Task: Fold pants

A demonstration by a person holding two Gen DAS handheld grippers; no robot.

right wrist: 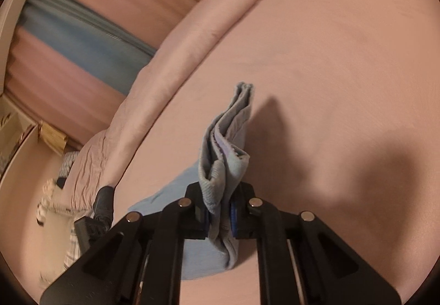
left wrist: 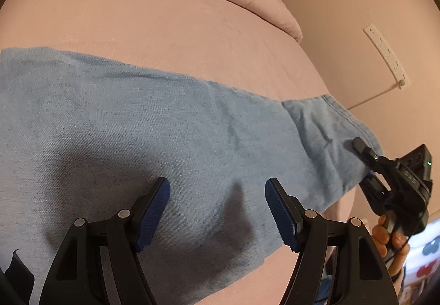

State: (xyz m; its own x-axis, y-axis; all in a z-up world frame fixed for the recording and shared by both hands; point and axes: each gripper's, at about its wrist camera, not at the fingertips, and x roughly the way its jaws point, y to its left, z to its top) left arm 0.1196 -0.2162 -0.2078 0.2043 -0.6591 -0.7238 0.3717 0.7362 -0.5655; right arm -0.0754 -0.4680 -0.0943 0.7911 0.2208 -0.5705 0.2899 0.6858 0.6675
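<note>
The pants (left wrist: 154,123) lie flat across the bed (left wrist: 170,30). The left gripper (left wrist: 217,211) hovers over their middle, jaws spread wide. At the pants' far end, the right gripper (right wrist: 220,218) pinches a bunched edge.

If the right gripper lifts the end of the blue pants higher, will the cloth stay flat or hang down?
The pants would probably sag: the clamped end in the right gripper already bunches into soft folds. The denim-like weave suggests some weight, so the leg may drag on the bed rather than slide.
</note>
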